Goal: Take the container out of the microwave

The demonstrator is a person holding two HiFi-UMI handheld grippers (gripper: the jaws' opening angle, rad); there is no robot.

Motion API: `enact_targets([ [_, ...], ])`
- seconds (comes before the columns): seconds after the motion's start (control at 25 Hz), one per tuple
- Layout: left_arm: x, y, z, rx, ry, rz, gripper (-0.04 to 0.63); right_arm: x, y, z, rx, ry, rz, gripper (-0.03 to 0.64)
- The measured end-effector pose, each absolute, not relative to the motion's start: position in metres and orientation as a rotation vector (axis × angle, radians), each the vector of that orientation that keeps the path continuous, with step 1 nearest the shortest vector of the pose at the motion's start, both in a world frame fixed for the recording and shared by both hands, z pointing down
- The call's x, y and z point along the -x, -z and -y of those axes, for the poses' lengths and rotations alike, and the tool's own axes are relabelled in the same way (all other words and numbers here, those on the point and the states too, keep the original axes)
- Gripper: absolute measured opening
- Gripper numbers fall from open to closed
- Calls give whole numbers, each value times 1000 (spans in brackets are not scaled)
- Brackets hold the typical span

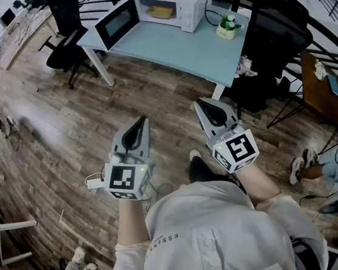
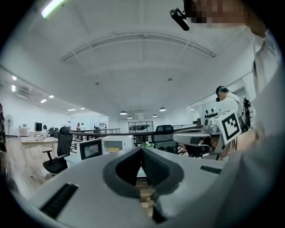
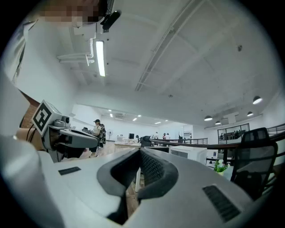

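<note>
My left claw (image 1: 138, 124) and right claw (image 1: 207, 105) are both pressed together, empty, well short of the far tabletop (image 1: 171, 51). Yellowish container (image 1: 162, 11) sits inside the open microwave (image 1: 193, 6) there, too small for detail.

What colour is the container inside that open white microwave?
Yellow. The shallow container inside the boxy white microwave shows best in the head view.

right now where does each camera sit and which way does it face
Head view: on the person's head, steeply down at the table and microwave; torso, forearms, left gripper and right gripper show.
Left gripper view: on the left gripper, level toward the microwave; its shut jaws and the right gripper show.
Right gripper view: on the right gripper, level toward the table; its shut jaws and the left gripper show.
Shared: all see the microwave.
</note>
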State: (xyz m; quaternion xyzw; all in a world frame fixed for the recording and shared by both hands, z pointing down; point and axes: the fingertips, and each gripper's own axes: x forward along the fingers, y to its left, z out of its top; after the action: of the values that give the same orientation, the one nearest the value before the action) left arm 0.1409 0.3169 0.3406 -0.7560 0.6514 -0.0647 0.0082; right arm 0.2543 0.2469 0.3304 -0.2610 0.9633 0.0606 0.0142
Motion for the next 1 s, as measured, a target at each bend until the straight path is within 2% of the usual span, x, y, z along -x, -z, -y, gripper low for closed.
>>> enact_targets([
  [0.8, -120, -346, -325, 2382, 173, -2025, 2, -226, -357, -251, 766, -152, -3084, 22],
  [0.88, -115, -347, -323, 2385, 165, -2032, 2, -220, -363, -249, 736, -133, -3118, 196],
  [1.0, -106, -345, -319, 2381, 158, -2037, 2, -215, -363, -239, 765, -140, -3114, 199],
])
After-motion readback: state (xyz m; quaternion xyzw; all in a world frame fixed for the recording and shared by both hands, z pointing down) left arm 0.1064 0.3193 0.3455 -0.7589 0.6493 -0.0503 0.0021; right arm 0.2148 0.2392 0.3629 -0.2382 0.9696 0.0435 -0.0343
